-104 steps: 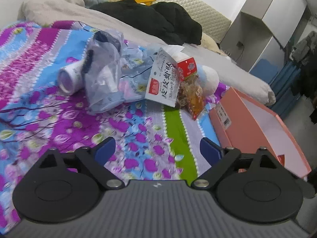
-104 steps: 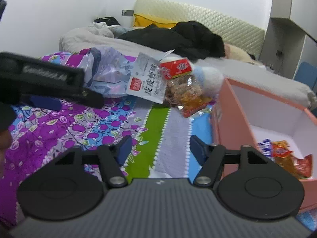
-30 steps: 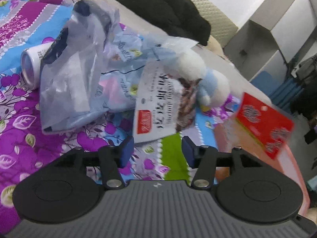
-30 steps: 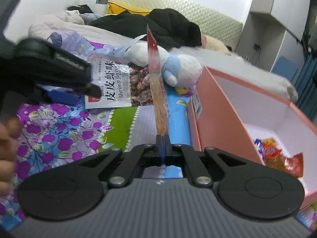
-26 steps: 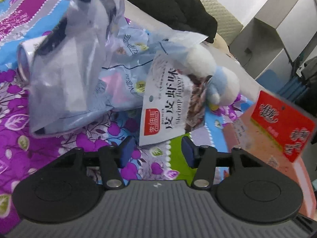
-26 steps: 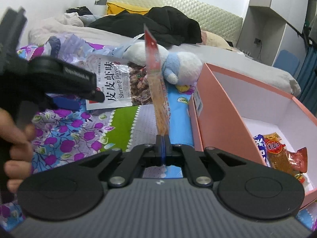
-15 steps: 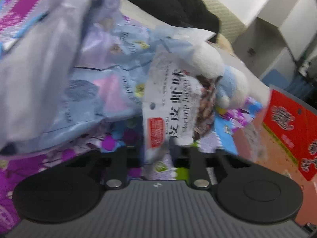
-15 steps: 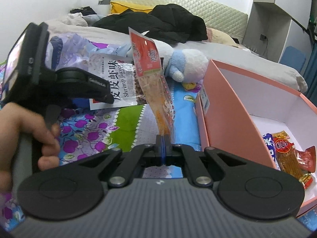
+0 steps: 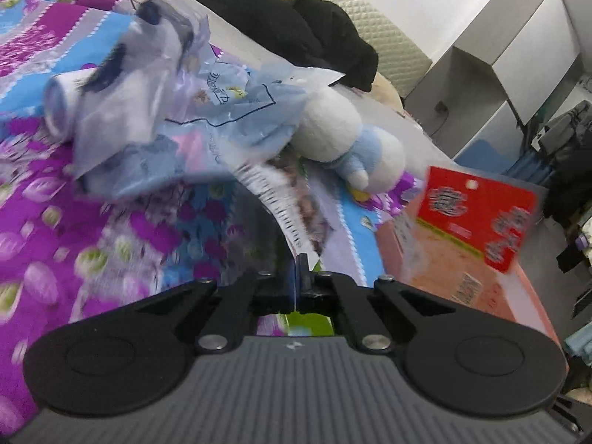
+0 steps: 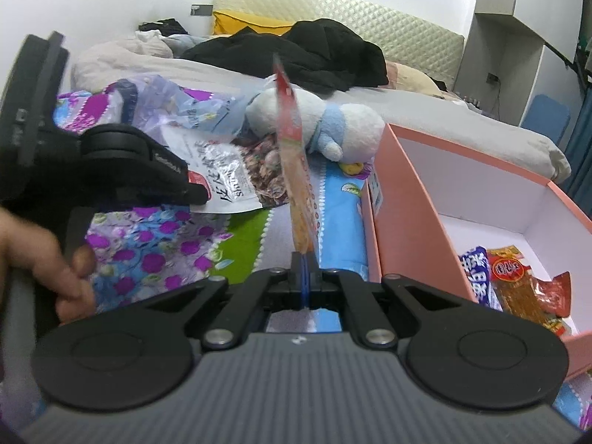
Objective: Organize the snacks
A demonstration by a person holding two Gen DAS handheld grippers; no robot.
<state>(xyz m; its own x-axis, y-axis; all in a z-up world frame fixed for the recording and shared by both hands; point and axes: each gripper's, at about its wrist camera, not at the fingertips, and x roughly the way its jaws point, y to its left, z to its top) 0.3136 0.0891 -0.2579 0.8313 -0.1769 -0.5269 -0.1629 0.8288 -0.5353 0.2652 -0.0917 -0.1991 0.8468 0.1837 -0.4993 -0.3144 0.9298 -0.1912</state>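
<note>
Bed (image 10: 462, 125) with a floral purple-blue sheet (image 9: 55, 222), black clothes (image 10: 314, 55) heaped near the quilted headboard (image 10: 407, 37), grey cabinet (image 9: 518, 55) at the far side. Left gripper (image 9: 298, 270): fingers have just closed, now pinching the bottom edge of the white shrimp bag (image 9: 285, 207), which stands up blurred from the tips; right view shows the same bag (image 10: 229, 185) at the left gripper's tip (image 10: 192, 192), with a hand (image 10: 44, 259) wrapped round that gripper's handle. Right gripper (image 10: 304, 277): fingers pressed together on the lower edge of the red-topped packet (image 10: 296, 162), held upright and edge-on to its own camera; from the left view the packet (image 9: 477, 218) hangs above the pink box (image 9: 444, 277). Box (image 10: 403, 199) sits on the bed to the right of both grippers, open top, white inside, several packets (image 10: 514, 285) lying at the bottom. White-and-blue plush (image 10: 333, 125) lies just behind the shrimp bag, near the box corner. Crumpled pale-blue plastic bag (image 9: 207, 125) sits left of the plush, with a white cylinder (image 9: 59, 107) poking out from under it on the left.
</note>
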